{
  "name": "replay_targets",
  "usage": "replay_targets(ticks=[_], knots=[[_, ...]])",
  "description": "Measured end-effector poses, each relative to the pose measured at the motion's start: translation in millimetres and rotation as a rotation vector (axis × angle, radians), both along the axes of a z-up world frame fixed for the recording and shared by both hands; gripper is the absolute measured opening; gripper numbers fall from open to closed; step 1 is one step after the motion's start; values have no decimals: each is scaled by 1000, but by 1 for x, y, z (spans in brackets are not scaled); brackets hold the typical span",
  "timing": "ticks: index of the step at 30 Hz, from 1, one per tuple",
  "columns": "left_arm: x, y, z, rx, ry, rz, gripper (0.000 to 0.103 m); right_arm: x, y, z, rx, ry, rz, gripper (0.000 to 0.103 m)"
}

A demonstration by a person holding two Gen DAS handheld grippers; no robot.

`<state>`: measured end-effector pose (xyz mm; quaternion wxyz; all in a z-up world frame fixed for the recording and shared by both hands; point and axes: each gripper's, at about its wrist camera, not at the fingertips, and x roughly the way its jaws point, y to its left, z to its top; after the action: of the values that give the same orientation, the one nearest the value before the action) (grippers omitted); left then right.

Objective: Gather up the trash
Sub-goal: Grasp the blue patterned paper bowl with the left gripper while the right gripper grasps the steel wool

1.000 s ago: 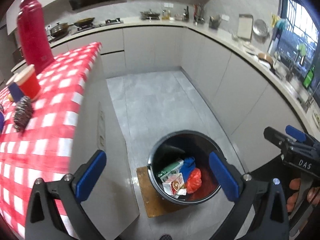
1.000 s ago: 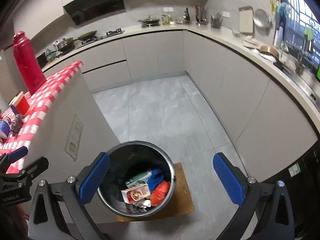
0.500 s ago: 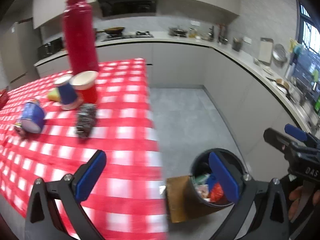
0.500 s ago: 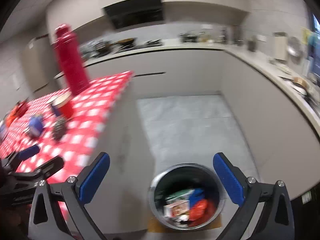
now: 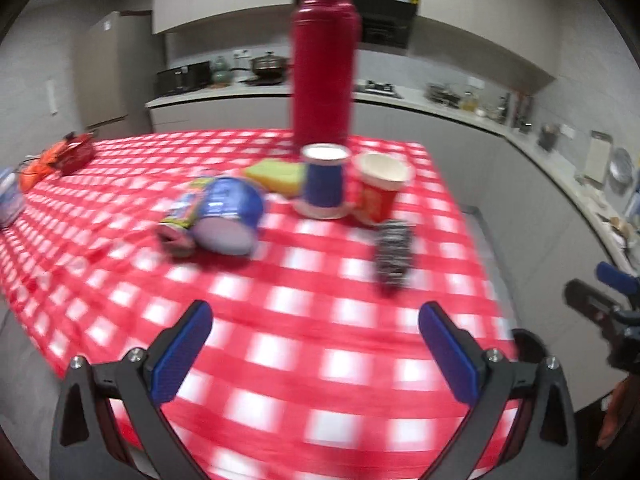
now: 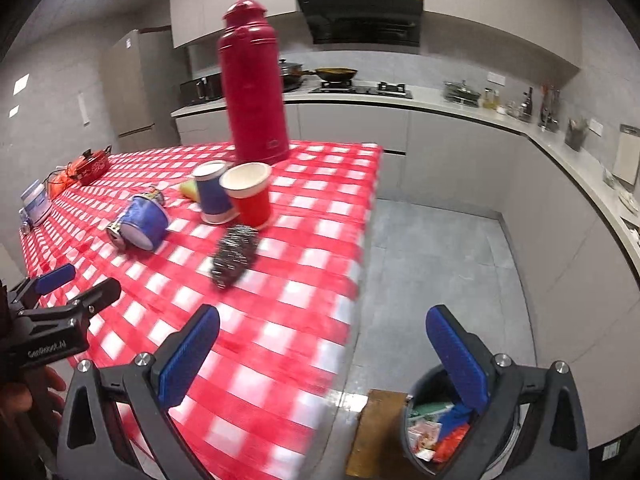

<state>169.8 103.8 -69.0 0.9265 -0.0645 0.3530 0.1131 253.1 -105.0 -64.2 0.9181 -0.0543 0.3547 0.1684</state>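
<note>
A tipped blue can [image 5: 224, 216] is lying on its side on the red-and-white checked tablecloth [image 5: 304, 340], its base facing the left wrist camera, beside a blue paper cup [image 5: 324, 180] and a red paper cup [image 5: 380, 192] that are standing upright and just touching. A yellow sponge [image 5: 276, 174] is resting behind the can, and a steel wool scourer [image 5: 394, 254] is sitting in front of the red cup, near the table's right edge. A tall red thermos [image 5: 323, 68] is standing upright behind the cups. The left gripper [image 5: 316, 356] is hovering over the near part of the cloth with its blue-padded jaws spread wide and nothing between them. The right gripper [image 6: 332, 360] is hanging at the table's corner, jaws likewise wide apart and empty. Below it on the grey tiled floor, a round trash bin [image 6: 416, 432] is sitting on a piece of cardboard [image 6: 372, 432], already holding mixed wrappers. At the far left of the table, a red pot [image 6: 94, 164] and a white tub [image 6: 36, 198] are standing well apart from the cups.
</note>
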Motion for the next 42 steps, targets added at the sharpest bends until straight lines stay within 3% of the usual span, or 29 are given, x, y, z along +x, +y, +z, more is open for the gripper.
replay_targets(ticks=[10, 13, 19, 30, 40, 42], knots=[[5, 81, -18, -44, 44, 77, 103, 16, 74, -12, 2, 24, 19, 102], [17, 96, -22, -63, 47, 41, 102, 25, 89, -17, 6, 38, 10, 93], [47, 105, -24, -59, 44, -12, 92, 45, 117, -30, 4, 77, -9, 82], [90, 110, -30, -48, 61, -38, 92, 82, 140, -62, 7, 168, -33, 70], [113, 109, -47, -43, 105, -47, 92, 101, 141, -83, 13, 223, -42, 66], [115, 108, -49, -38, 109, -46, 92, 104, 140, -86, 20, 235, -39, 61]])
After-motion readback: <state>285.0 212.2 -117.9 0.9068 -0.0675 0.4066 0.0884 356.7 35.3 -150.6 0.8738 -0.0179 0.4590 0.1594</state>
